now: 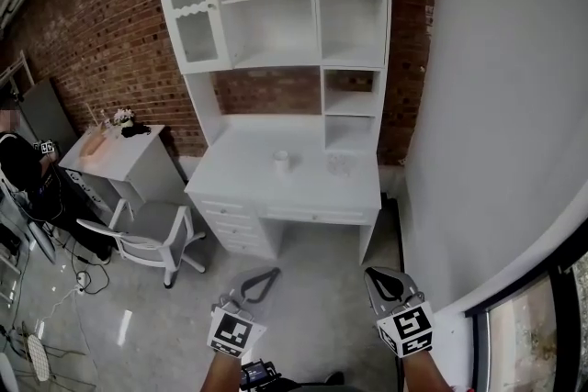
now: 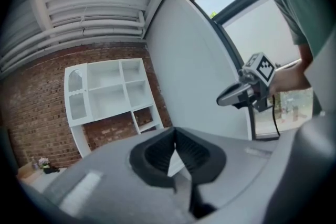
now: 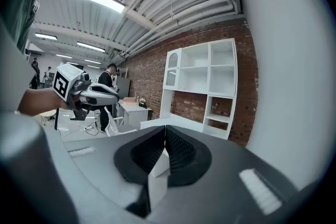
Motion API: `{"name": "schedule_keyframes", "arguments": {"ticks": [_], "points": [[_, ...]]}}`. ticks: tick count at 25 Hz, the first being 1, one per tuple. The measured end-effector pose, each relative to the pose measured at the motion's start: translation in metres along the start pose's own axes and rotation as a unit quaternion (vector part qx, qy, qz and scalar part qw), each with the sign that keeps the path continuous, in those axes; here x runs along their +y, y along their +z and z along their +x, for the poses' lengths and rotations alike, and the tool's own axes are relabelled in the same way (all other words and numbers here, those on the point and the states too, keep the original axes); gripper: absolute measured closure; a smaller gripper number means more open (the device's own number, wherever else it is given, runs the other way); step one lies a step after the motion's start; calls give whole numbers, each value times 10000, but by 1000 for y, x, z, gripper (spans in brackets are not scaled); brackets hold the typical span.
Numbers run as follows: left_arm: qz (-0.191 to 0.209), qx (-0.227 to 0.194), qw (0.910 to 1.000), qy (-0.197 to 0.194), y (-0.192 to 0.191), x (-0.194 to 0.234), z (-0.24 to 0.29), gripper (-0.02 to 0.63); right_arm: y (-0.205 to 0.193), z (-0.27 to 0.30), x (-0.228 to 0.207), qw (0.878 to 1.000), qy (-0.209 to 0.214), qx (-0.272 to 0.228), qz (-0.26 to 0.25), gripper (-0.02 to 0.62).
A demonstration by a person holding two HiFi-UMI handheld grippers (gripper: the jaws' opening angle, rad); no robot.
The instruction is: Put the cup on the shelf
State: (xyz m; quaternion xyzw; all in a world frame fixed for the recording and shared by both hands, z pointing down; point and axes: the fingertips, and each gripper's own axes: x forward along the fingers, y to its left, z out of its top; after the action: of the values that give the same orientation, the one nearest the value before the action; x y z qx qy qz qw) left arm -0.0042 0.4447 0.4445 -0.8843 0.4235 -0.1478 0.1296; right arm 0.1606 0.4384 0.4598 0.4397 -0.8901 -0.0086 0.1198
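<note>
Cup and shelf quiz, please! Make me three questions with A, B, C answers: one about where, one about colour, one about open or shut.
1. Where is the white cup?
A. on the top shelf
B. on the desk
C. on the floor

2. What colour is the shelf unit?
A. white
B. black
C. green

3. How do the jaws of the left gripper and the right gripper stand?
A. both wide open
B. shut on the cup
C. both shut, with nothing held

Answers:
1 B: the cup stands on the desk top, below the shelves.
2 A: its boards are white against the brick wall.
3 C: each gripper view shows the pads meeting with nothing between them.
</note>
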Motion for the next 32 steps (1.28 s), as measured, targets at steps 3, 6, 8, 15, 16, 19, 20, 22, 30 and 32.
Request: {"name": "schedule_keyframes", "arguments": {"ticks": [3, 6, 8, 15, 16, 19, 20, 22, 30, 32], "points": [[7, 76, 10000, 15, -3, 3, 10, 602, -5, 8, -14, 10000, -3, 4, 88, 588], [-12, 104, 9999, 31, -9, 14, 21, 603, -10, 21, -22, 9999, 6, 57, 133, 588], [-30, 102, 9999, 1, -14, 24, 30, 602, -12, 32, -27, 9999, -25, 90, 145, 588], [-56, -120, 9996, -234, -28, 75, 74, 602, -3, 79, -47, 9992, -337, 183, 116, 588], [-46, -160, 9995, -280, -29, 83, 80, 602, 1, 87, -50, 9989, -407, 190, 110, 588], [-40, -251, 9990, -375, -34, 112, 93, 601, 8, 112, -55, 9981, -558, 219, 119, 588], [-46, -275, 9988, -401, -36, 122, 96, 603, 11, 121, -55, 9979, -586, 235, 116, 588], [-55, -323, 9984, -453, -39, 142, 103, 601, 18, 138, -54, 9975, -638, 273, 101, 588], [-100, -512, 9970, -572, -59, 207, 121, 602, 36, 200, -51, 9957, -857, 347, 39, 588], [-142, -525, 9970, -552, -63, 219, 123, 602, 38, 212, -48, 9957, -834, 393, 17, 588]]}}
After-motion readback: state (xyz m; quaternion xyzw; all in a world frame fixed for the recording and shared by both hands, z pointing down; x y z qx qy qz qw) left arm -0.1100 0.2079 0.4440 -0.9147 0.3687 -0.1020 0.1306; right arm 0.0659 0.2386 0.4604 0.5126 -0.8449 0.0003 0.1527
